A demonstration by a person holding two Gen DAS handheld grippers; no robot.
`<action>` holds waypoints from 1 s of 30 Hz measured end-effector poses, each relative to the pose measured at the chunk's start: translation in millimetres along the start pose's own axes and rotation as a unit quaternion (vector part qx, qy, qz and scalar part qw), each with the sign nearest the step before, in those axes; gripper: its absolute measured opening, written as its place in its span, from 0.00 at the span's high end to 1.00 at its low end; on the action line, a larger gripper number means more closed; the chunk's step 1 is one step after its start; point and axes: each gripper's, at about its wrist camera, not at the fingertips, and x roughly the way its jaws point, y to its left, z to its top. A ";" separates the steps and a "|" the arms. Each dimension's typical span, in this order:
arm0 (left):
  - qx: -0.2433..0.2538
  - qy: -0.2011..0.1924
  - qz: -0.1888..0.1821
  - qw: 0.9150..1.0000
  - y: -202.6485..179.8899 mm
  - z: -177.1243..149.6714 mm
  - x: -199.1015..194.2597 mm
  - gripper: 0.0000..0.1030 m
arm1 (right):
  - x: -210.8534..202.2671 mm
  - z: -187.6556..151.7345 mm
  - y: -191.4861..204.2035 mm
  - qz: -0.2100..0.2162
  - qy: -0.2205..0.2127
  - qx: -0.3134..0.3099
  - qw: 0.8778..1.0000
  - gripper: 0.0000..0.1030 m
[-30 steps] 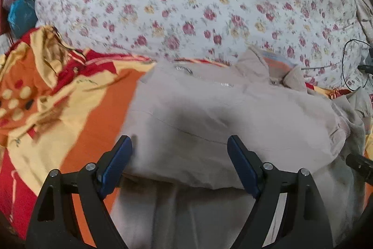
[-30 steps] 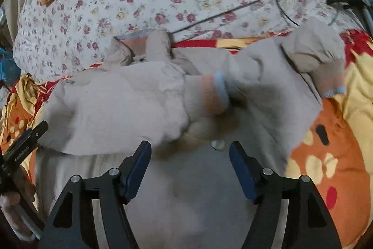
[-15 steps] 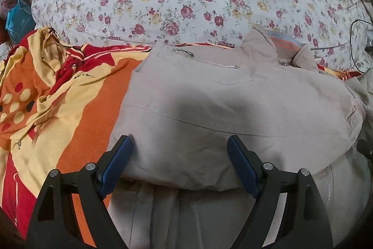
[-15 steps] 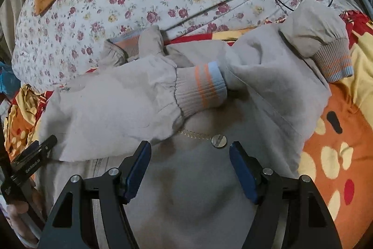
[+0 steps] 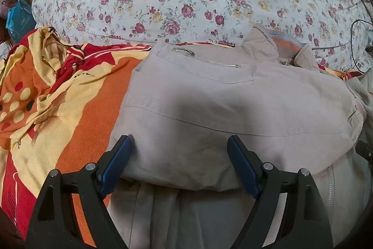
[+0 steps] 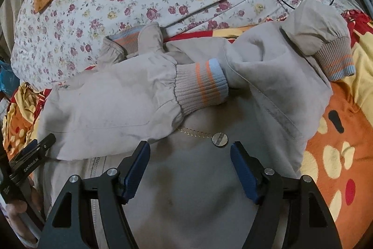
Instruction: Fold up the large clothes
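The beige jacket (image 6: pixel 186 190) on the orange blanket (image 6: pixel 338 144) lies calmer than a second ago, one sleeve (image 6: pixel 112 109) now flat across its chest, and both the left gripper (image 5: pixel 179 165) and right gripper (image 6: pixel 190 169) hover spread wide, holding nothing, so the other sleeve (image 6: pixel 291 57) looks next.

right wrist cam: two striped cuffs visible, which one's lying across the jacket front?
The left cuff, its sleeve folded across the jacket just beyond the open right tongs. The other cuff lies out at the right edge.
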 end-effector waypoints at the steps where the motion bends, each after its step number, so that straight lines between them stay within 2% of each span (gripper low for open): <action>1: 0.000 0.000 0.000 1.000 -0.1 -0.3 0.2 0.18 | 0.1 0.0 0.5 0.000 0.000 -0.001 1.000 0.28; 15: -0.013 -0.003 -0.011 1.000 3.5 1.6 -3.3 0.18 | -0.7 0.9 1.5 -0.003 0.001 -0.005 1.000 0.27; 20: -0.012 0.001 -0.010 1.000 3.7 2.2 -2.6 0.18 | -23.0 11.8 -17.1 -0.001 -0.027 0.020 0.999 0.27; 23: -0.016 0.002 -0.015 1.000 4.7 2.7 -2.9 0.18 | -35.5 25.4 -44.9 -0.032 -0.045 0.050 0.997 0.25; 25: -0.021 0.003 -0.018 1.000 6.3 3.4 -3.0 0.18 | -43.2 38.2 -69.5 -0.073 -0.053 0.074 0.993 0.21; 30: -0.028 0.005 -0.023 0.999 9.2 4.3 -3.5 0.18 | -42.5 67.3 -131.2 -0.165 -0.052 0.103 0.979 0.21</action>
